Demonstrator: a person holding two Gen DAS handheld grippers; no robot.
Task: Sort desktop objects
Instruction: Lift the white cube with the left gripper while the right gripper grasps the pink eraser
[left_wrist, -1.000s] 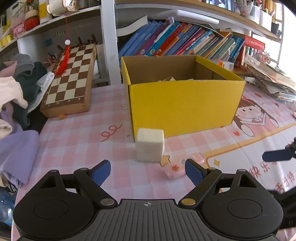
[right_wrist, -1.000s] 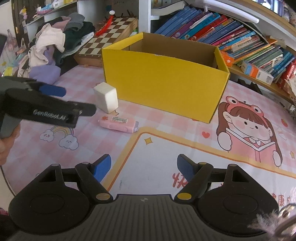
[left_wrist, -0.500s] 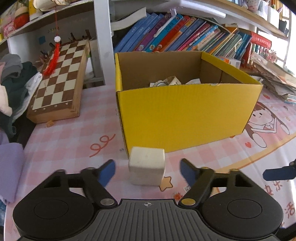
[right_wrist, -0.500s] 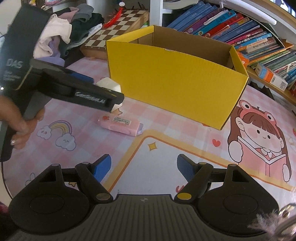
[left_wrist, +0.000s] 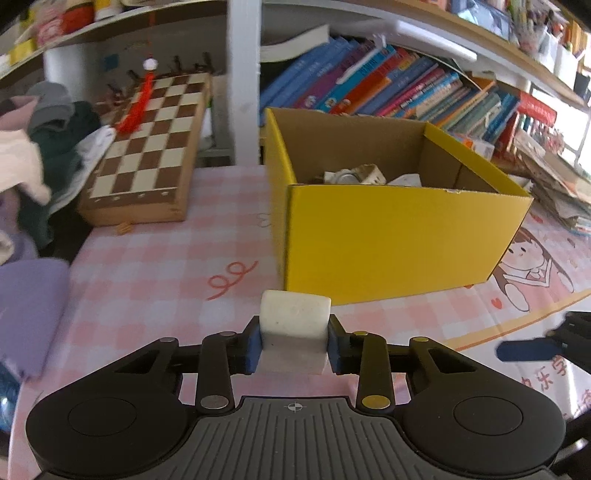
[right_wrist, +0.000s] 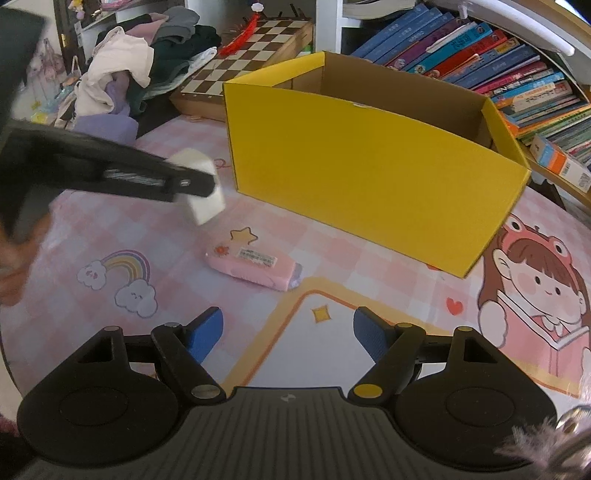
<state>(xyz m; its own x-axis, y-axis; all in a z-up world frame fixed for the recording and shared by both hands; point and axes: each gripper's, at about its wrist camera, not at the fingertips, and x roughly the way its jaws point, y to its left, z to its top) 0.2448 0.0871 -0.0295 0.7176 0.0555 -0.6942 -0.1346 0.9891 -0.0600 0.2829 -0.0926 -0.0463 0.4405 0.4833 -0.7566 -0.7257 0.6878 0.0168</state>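
Note:
My left gripper (left_wrist: 294, 345) is shut on a white block (left_wrist: 294, 320), held just above the pink checked mat in front of the yellow cardboard box (left_wrist: 399, 236). The right wrist view shows that gripper and block (right_wrist: 207, 203) lifted to the left of the box (right_wrist: 369, 170). A pink packet (right_wrist: 255, 267) lies flat on the mat below the box. My right gripper (right_wrist: 288, 334) is open and empty, hovering low over the mat, near the packet. The box holds several small items (left_wrist: 365, 176).
A wooden chessboard (left_wrist: 147, 155) leans at the back left beside a pile of clothes (left_wrist: 33, 147). Bookshelves (left_wrist: 406, 88) stand behind the box. Stacked papers (left_wrist: 554, 188) lie to the right. The right gripper's tip (left_wrist: 528, 349) shows at the left wrist view's right edge.
My left gripper moved forward, closed on the white block and lifted it off the mat. The right gripper stayed open and shifted slightly closer to the pink packet.

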